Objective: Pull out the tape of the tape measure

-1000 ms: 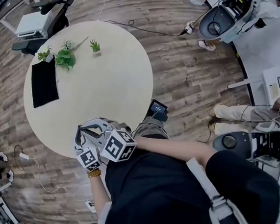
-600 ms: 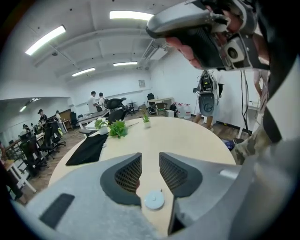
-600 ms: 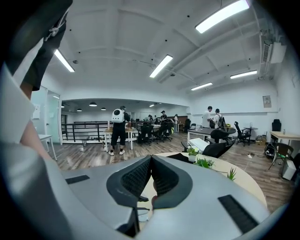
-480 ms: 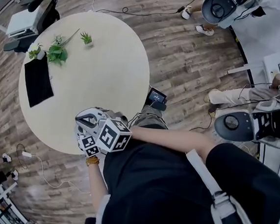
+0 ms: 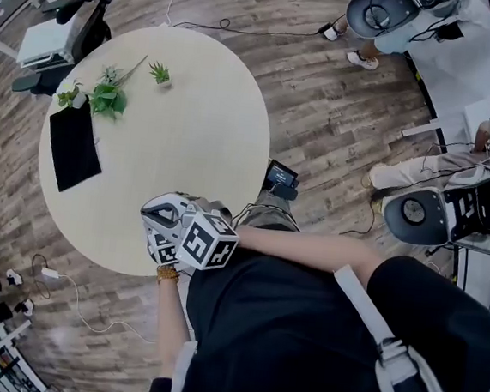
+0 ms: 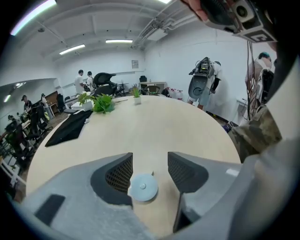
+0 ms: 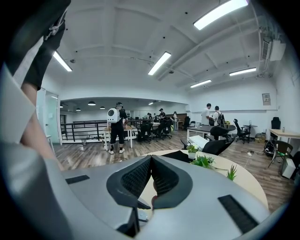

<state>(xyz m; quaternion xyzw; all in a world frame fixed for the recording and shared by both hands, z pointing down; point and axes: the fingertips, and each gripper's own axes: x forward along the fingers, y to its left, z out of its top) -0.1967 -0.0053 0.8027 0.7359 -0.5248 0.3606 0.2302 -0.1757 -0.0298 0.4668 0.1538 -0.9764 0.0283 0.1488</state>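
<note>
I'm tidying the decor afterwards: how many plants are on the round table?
3, clustered together: a small spiky plant, a leafy sprig and a white-potted plant beside the black mat. None seems hidden.

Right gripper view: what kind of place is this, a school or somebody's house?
Most likely a big open office or workshop, not a house. Long strip lights run across the ceiling, desks with office chairs fill the back, and several people stand around there.
</note>
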